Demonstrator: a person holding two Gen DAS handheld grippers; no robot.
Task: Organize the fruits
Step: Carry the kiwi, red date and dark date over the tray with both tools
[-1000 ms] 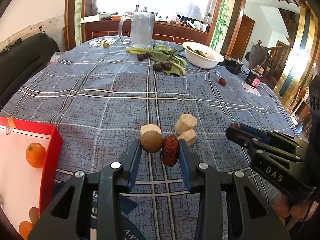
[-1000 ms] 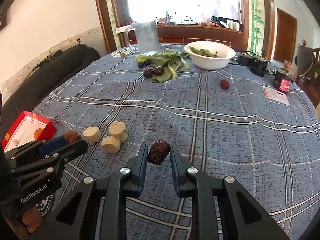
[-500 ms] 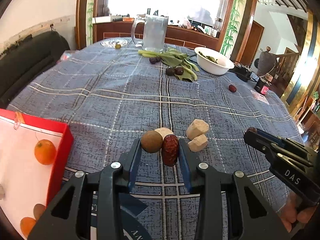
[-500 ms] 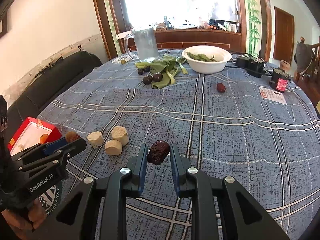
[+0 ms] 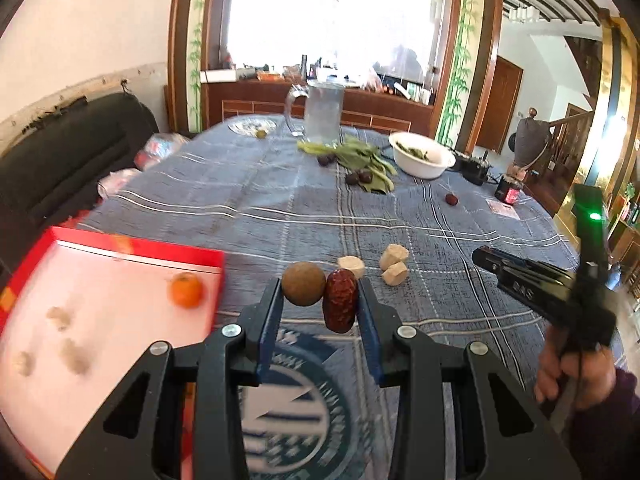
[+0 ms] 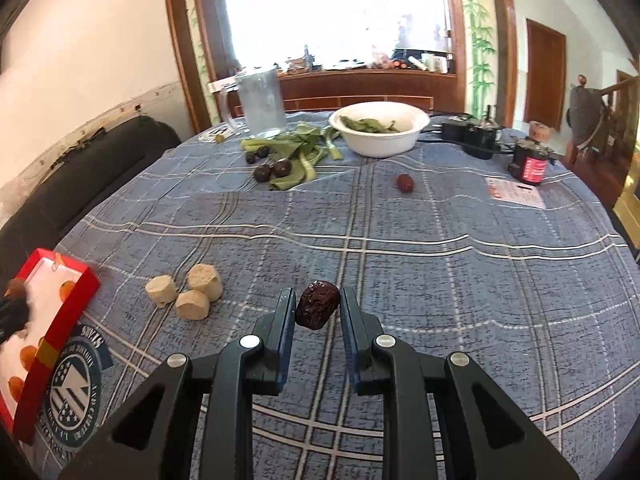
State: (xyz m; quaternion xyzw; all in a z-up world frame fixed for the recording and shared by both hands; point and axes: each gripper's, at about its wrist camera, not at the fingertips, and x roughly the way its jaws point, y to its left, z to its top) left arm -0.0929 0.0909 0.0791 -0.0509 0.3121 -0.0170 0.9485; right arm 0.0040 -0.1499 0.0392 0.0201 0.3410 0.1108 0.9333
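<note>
My left gripper is shut on a round brown fruit and a red date side by side, held above the table just right of the red box. The box holds an orange and several blurred pale pieces. My right gripper is shut on a dark wrinkled date above the blue plaid cloth. In the right wrist view the red box lies at the far left, with the left gripper over it.
Three beige cut chunks lie on the cloth. A red date, dark fruits on green leaves, a white bowl, a glass jug and a black jar stand farther back.
My left gripper has moved left toward the red box with both fruits held. My right gripper has kept its date and shifted slightly.
</note>
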